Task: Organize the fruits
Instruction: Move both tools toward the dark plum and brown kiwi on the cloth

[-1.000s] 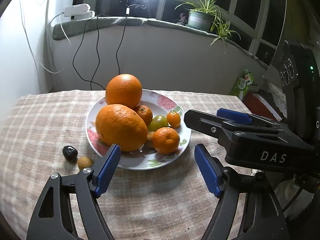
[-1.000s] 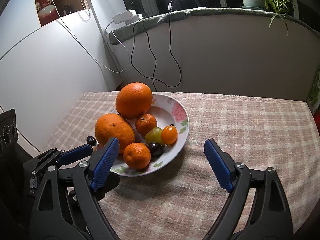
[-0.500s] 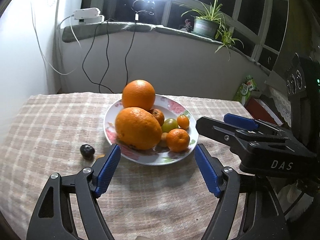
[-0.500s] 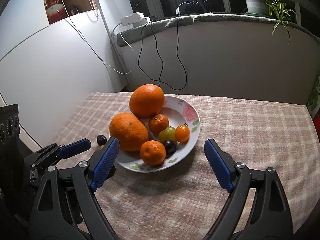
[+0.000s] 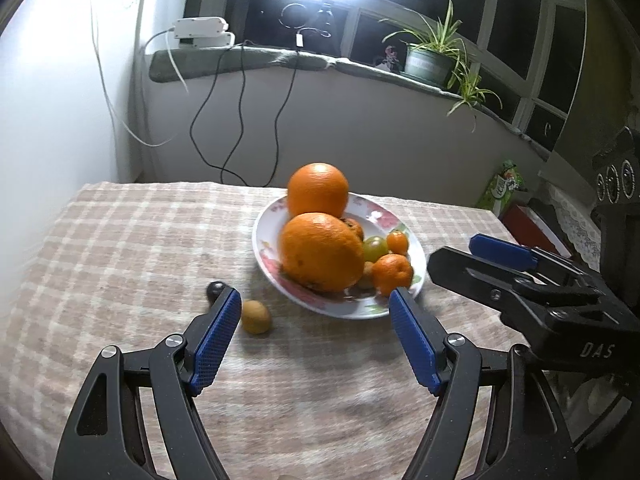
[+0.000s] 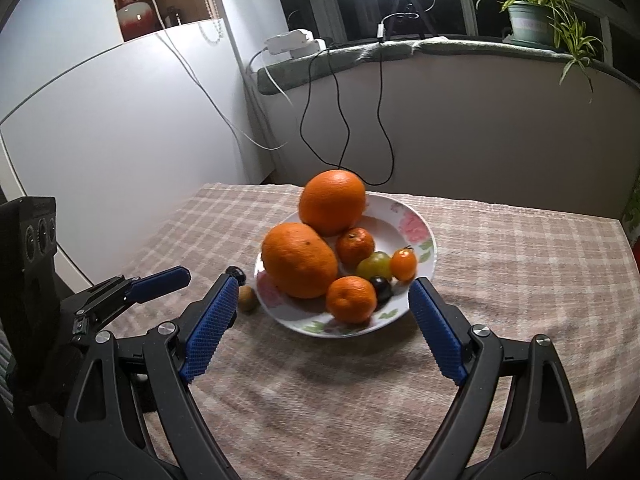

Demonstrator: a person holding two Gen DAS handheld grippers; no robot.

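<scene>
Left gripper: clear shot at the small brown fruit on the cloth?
Probably yes. The left gripper is open, the small brown fruit lies just ahead by its left finger, off the plate; nothing between.

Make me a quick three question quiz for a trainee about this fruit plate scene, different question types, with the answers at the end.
1. True or false: every fruit already lies on the floral plate.
2. Multiple choice: the small brown fruit on the tablecloth lies A) on top of the large oranges, B) beside the plate, near the left gripper, C) on the windowsill.
3. Fill in: both the left gripper and the right gripper are ____ and hold nothing.

Key: 1 false, since the brown fruit and a dark fruit lie off the plate; 2 B; 3 open.
</scene>
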